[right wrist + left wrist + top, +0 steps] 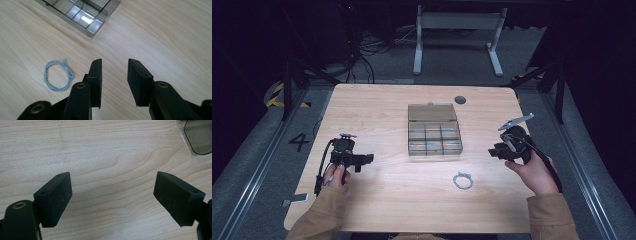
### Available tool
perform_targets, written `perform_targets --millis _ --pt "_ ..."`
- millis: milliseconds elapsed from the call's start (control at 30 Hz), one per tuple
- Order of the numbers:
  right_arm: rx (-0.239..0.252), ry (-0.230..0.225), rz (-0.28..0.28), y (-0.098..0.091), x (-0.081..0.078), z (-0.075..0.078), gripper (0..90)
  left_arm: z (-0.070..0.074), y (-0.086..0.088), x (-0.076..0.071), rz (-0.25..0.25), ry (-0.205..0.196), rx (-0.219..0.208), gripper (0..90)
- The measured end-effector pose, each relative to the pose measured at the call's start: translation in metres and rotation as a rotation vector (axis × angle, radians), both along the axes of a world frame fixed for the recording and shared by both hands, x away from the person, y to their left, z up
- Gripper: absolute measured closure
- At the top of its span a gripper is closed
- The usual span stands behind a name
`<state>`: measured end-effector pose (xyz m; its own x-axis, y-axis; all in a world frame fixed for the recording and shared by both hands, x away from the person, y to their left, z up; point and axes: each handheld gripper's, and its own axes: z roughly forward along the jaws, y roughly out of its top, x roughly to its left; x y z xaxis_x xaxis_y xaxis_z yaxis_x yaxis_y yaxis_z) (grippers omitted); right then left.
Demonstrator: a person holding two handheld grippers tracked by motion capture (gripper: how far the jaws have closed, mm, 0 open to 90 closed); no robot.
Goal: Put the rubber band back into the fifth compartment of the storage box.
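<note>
right gripper (pixel 114 82) jaws partway open, nothing between | blue cord loop (pixel 58 75) flat on worktop, just off left of those jaws, way nearer than left gripper (pixel 112 195) | left: wide open, empty

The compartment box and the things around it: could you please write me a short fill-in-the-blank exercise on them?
1. The clear compartment box has its lid ____.
2. The pale blue cord loop lies on the ____, outside the box.
3. Between the right tool's jaws there is ____.
4. Both tools' jaws stand ____; the left tool too.

Missing words: open; table; nothing; open
</note>
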<state>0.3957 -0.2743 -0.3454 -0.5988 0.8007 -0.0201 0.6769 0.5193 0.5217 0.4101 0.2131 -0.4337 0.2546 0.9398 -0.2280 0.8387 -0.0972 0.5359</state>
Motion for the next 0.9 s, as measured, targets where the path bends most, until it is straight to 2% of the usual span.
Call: perform_targets --millis 100,300,500,633,733,900 --pt "0.008 0.012 0.021 0.004 -0.001 -0.001 64.3 0.0 -0.001 0.001 -0.005 0.001 0.015 16.0" --pt "0.022 0.034 0.071 0.016 -0.007 -0.002 62.3 0.0 -0.005 0.003 -0.011 0.004 0.017 16.0" --pt "0.049 0.049 0.091 0.02 -0.011 -0.002 61.5 0.0 -0.008 0.005 -0.019 -0.001 0.023 16.0" --pt "0.062 0.053 0.102 0.022 -0.012 -0.003 60.3 0.0 -0.009 0.005 -0.02 -0.001 0.024 16.0" --pt "0.06 0.038 0.113 0.025 -0.011 -0.006 58.2 0.0 -0.01 0.006 -0.024 0.002 0.026 16.0" --pt "0.055 0.048 0.134 0.03 -0.01 -0.013 59.0 0.0 -0.01 0.006 -0.022 0.001 0.023 16.0"
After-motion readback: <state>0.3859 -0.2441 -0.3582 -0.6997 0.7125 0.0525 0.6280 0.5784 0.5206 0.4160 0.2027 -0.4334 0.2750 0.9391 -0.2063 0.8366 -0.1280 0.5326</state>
